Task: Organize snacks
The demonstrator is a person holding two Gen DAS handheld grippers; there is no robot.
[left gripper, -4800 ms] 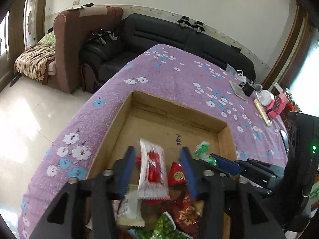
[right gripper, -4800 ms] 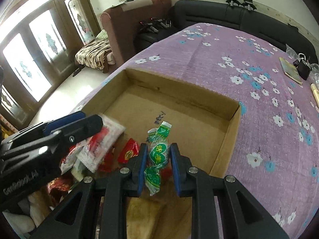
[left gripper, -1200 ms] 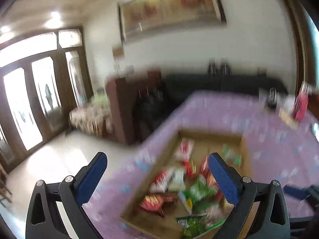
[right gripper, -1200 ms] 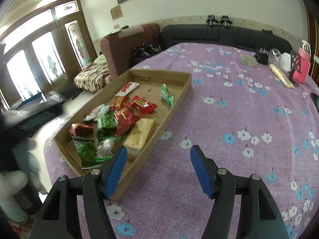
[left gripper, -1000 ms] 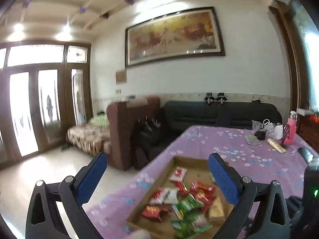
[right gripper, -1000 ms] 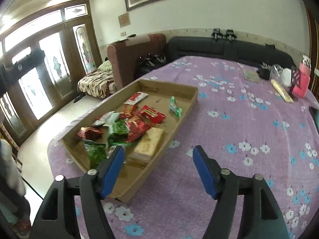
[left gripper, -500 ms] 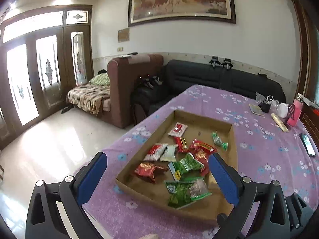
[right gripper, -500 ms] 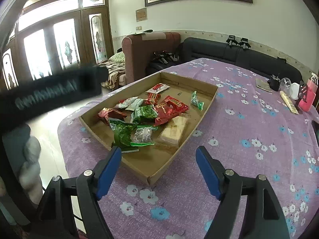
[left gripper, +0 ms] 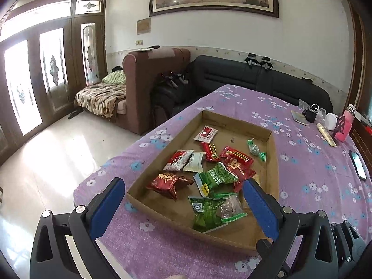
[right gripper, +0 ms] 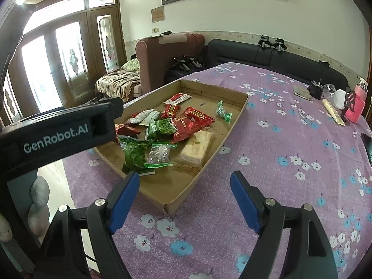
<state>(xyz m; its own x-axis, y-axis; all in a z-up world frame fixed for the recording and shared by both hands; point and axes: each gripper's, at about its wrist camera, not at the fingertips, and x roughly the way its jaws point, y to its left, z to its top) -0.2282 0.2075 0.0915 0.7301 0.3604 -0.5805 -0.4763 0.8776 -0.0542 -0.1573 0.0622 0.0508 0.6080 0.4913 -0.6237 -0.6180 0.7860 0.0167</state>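
Purple flowered tablecloth (right gripper: pixel 279 127) under cardboard tray (right gripper: pixel 234 125) of snacks (right gripper: pixel 162 127); left gripper (left gripper: pixel 183 200) and right gripper (right gripper: pixel 184 193) both wide, empty.

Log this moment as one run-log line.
task: organize snacks | left gripper: open, empty | right gripper: open, empty | snacks: in box | both grippers above table, near box
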